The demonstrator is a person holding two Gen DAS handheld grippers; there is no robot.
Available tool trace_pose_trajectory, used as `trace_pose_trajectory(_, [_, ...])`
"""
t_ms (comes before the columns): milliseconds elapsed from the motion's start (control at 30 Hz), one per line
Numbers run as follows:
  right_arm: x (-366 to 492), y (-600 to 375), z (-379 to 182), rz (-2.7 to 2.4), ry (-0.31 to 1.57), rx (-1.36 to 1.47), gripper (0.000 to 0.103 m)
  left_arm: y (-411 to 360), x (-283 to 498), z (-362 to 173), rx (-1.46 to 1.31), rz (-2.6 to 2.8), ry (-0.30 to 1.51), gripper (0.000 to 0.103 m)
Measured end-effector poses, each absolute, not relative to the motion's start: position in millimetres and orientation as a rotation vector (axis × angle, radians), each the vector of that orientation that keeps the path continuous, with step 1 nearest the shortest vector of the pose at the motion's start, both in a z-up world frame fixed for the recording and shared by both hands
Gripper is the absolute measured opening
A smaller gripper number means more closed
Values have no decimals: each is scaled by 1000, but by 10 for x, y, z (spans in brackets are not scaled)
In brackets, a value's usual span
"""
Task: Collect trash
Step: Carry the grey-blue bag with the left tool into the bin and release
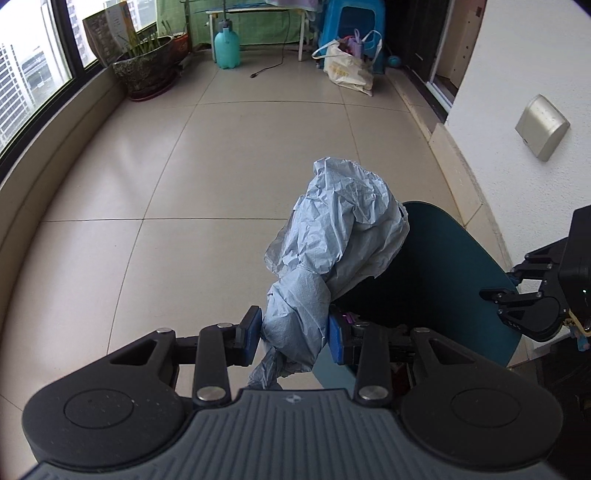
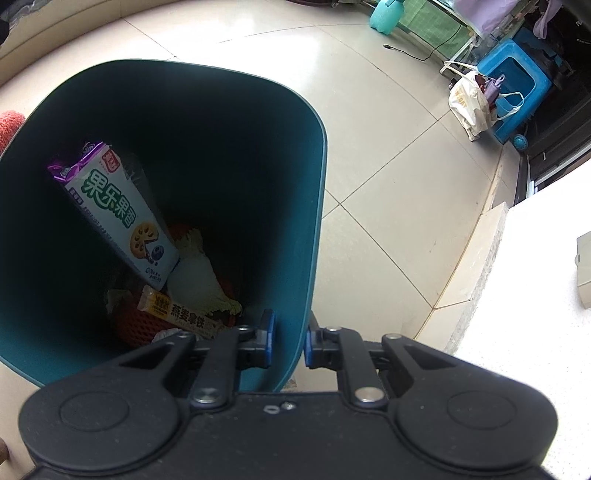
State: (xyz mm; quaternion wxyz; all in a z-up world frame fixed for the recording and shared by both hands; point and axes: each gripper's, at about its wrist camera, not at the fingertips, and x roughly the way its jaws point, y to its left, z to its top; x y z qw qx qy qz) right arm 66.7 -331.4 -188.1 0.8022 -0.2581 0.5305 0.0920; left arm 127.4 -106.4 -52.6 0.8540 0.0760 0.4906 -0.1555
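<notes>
here left fingers [image 1: 294,338] pinch blue paper [image 1: 332,236]; right fingers [image 2: 290,341] clamp bin wall [image 2: 295,258].

We've got a beige tiled floor [image 1: 229,155] here. Standing on it: 1 teal bin [image 2: 288,229], a big plant pot [image 1: 146,70] by the window, a mint spray bottle [image 1: 226,46], a white tote bag [image 1: 347,70] leaning on a blue plastic stool [image 1: 351,22], plus a black cable [image 1: 271,62] trailing across the tiles.
</notes>
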Motion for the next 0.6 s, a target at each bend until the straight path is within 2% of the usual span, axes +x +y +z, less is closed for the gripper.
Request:
trace_pose_trajectory(267, [668,-3357,-1862,206,1133,-539,13,-1841,1245,-1027,241,-416,1115,36])
trace_pose_trajectory(600, [653,-3432,-1837,219,1124,-511,12,-2392,1412,-1686,326,-403,1243,36])
